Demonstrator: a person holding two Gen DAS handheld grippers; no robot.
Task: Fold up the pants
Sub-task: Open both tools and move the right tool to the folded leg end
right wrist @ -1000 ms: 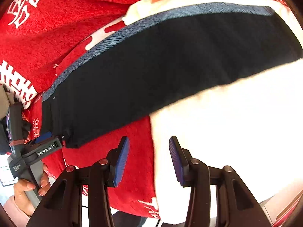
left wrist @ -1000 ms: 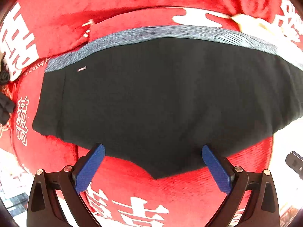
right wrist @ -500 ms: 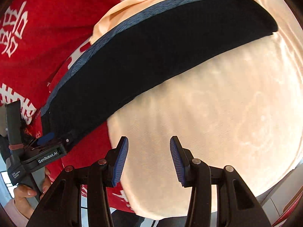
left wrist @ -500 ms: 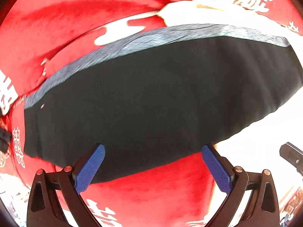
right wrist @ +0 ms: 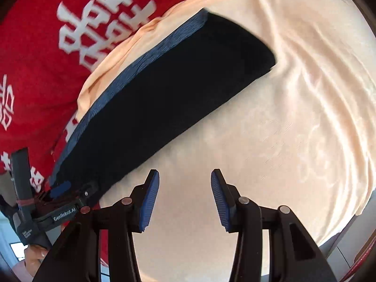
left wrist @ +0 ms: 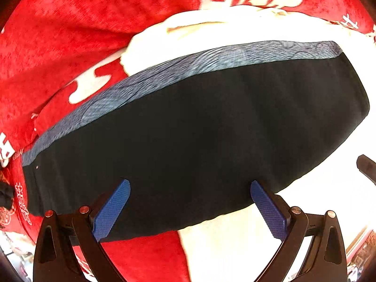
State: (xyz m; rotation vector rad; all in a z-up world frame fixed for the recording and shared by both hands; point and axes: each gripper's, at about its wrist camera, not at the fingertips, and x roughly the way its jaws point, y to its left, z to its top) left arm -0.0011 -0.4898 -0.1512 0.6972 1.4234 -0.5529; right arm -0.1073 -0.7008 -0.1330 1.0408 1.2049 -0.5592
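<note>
Spread beneath everything: red blanket with white characters, overlapped by cream sheet ahead and to the right of both tools. Lying across both: black pants, already folded into one long flat band, grey-blue waistband along the far edge, surface smooth, no loose leg visible. Long axis crosswise to left gripper, running from its near left up to its far right; seen from right gripper, band placed ahead and to the left, slanting away toward the far right end. Left gripper spread wide, empty, blue pads level with the near hem, band centred between the jaws; contact with the cloth not determinable. Right gripper about half open, empty, over bare cream sheet, clear of the near edge of the pants. Nearer tool judged: left for the near hem and left end, right for the far right end. Coming fold judged to hinge on taking one short end and carrying it along the long axis to the other.
</note>
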